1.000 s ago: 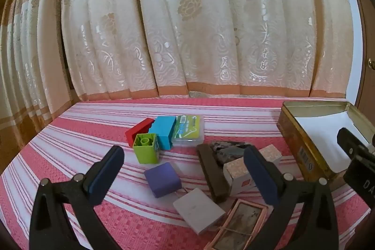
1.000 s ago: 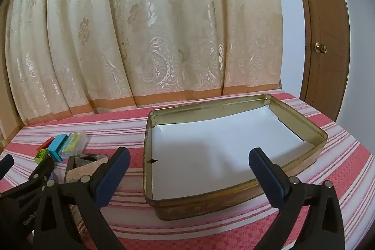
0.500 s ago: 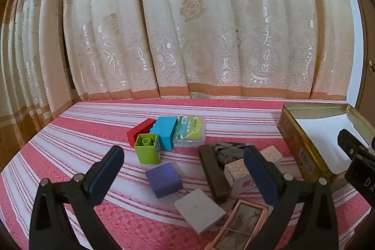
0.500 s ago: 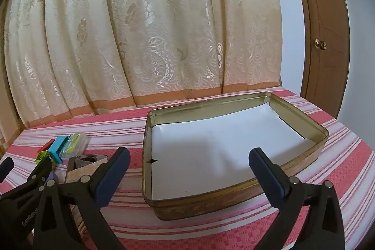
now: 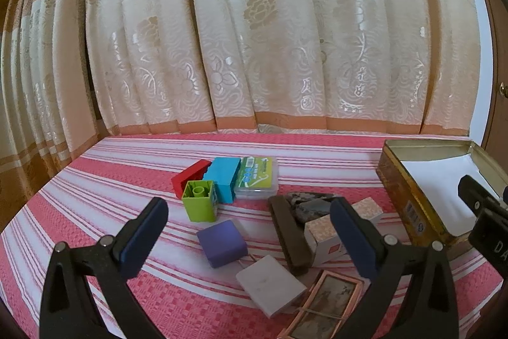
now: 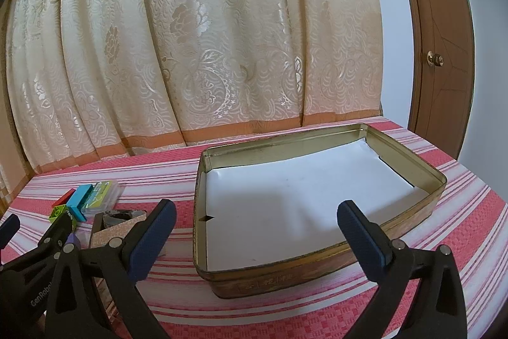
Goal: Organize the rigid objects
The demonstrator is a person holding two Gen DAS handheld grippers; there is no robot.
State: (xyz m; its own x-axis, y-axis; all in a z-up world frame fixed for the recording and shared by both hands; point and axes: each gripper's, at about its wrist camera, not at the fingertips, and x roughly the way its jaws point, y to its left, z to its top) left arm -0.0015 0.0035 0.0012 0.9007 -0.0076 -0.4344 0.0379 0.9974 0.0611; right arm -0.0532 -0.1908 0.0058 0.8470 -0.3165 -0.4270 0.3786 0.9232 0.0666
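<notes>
Held low over a table draped in a pink-and-white striped cloth (image 5: 104, 180): left gripper (image 5: 250, 231), jaws spread wide and empty, both blue-padded fingers level and aimed toward a cream patterned curtain (image 5: 260, 30) at the far edge. Framed between those fingers, a loose cluster of small rigid items: purple cube (image 5: 222, 243) nearest the middle, grey-white block (image 5: 270, 285) just in front of it, dark brown bar (image 5: 290, 234) lying lengthwise to the right, patterned white box (image 5: 324, 235) touching the bar and partly hidden behind the right finger. Dark stone-like lump (image 5: 309, 202) behind the bar. Copper-framed picture (image 5: 324, 310) at the bottom edge, beside the grey-white block. Farther back, packed side by side: green toy brick (image 5: 200, 205), red brick (image 5: 187, 177), blue brick (image 5: 223, 177) and a clear case with a green label (image 5: 258, 177).

To the right of the cluster, well apart from the bricks: open gold tin (image 6: 317, 274), lined with white paper and holding nothing else. Poised just in front of the tin's near wall: right gripper (image 6: 255, 231), likewise gaping and empty, fingers straddling the tin's width in the right wrist view. Left gripper's black frame visible at that view's lower left, close alongside. Wooden door (image 6: 441, 30) with a brass knob beyond the table's right end.
</notes>
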